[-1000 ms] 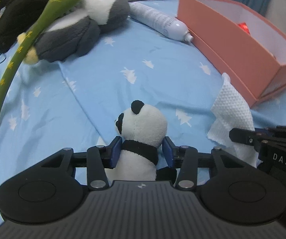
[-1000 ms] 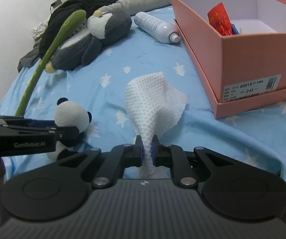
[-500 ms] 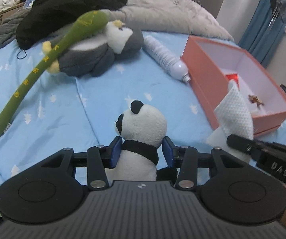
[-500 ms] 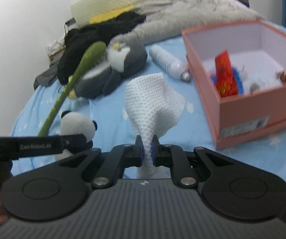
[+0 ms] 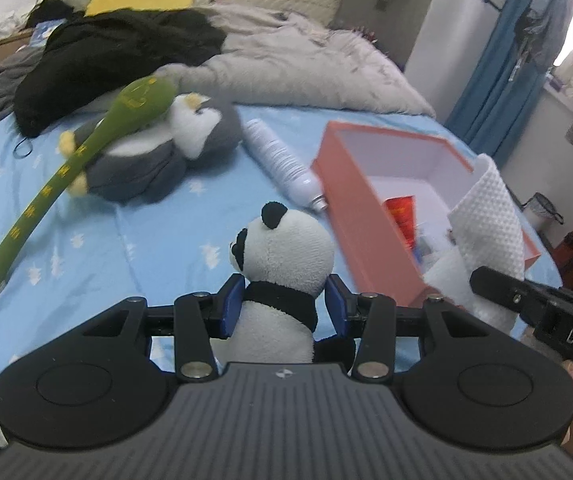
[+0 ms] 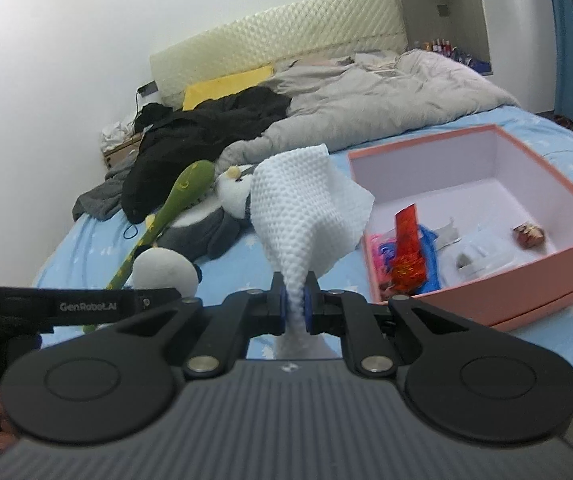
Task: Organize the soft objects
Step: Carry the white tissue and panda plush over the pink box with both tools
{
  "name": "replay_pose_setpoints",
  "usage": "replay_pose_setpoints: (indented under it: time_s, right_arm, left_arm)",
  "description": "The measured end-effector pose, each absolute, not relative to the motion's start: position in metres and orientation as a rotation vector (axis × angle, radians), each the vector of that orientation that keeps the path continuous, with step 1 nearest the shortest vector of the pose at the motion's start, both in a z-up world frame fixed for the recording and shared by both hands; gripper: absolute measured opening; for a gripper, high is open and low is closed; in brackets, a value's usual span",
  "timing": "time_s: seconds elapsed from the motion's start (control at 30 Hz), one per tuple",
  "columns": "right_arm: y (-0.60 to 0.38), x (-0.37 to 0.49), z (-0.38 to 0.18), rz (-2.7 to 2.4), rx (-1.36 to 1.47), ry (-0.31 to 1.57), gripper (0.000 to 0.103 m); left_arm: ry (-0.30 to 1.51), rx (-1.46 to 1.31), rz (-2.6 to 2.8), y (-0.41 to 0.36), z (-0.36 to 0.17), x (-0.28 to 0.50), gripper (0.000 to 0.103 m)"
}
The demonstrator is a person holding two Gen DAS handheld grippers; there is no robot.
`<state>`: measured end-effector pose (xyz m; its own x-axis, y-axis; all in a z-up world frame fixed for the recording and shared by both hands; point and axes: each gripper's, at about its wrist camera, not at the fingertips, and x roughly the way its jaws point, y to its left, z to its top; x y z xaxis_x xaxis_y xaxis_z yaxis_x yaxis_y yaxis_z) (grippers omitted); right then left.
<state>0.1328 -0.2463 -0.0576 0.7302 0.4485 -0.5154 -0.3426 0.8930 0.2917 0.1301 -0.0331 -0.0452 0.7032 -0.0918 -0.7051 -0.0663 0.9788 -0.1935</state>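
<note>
My left gripper point(image 5: 284, 304) is shut on a small panda plush point(image 5: 286, 248) and holds it above the blue bed. My right gripper point(image 6: 295, 306) is shut on a white textured cloth point(image 6: 302, 208), held up in the air; the cloth also shows in the left wrist view point(image 5: 494, 216). The panda's head shows in the right wrist view point(image 6: 164, 268), behind the left gripper's finger. An open salmon-pink box point(image 6: 542, 264) with small items inside sits on the bed to the right; it also shows in the left wrist view point(image 5: 370, 216).
A grey penguin plush point(image 5: 146, 152) and a long green plush stick point(image 5: 70, 176) lie on the blue star-print sheet point(image 5: 158, 240). A white bottle point(image 5: 282, 168) lies beside the box. Black clothes point(image 5: 114, 60) and a grey duvet point(image 5: 306, 72) are piled behind.
Both grippers have lifted well above the bed with the panda and the cloth still held. The box interior now shows from above.
</note>
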Motion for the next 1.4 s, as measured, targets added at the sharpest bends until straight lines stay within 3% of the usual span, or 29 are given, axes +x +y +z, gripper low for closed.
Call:
replay_pose_setpoints:
  time_s: [0.37,0.77,1.13,1.4]
  right_arm:
    - [-0.294,0.114,-0.05,0.344,0.17,0.619,0.012]
    - [-0.332,0.182,-0.028,0.25,0.154,0.568,0.012]
    - [-0.346,0.238,-0.054,0.207,0.152,0.668,0.012]
    - [-0.342,0.232,-0.077,0.217,0.186,0.71,0.012]
  left_arm:
    - [0.776,-0.192,-0.154,-0.082,-0.033,0.15,0.05]
    - [0.733,-0.14,-0.293,-0.134,0.001,0.256,0.047]
    - [0.878,-0.066,-0.299,-0.14,-0.059,0.287,0.048]
    - [1.052,0.006,-0.303,-0.122,-0.138,0.286,0.057]
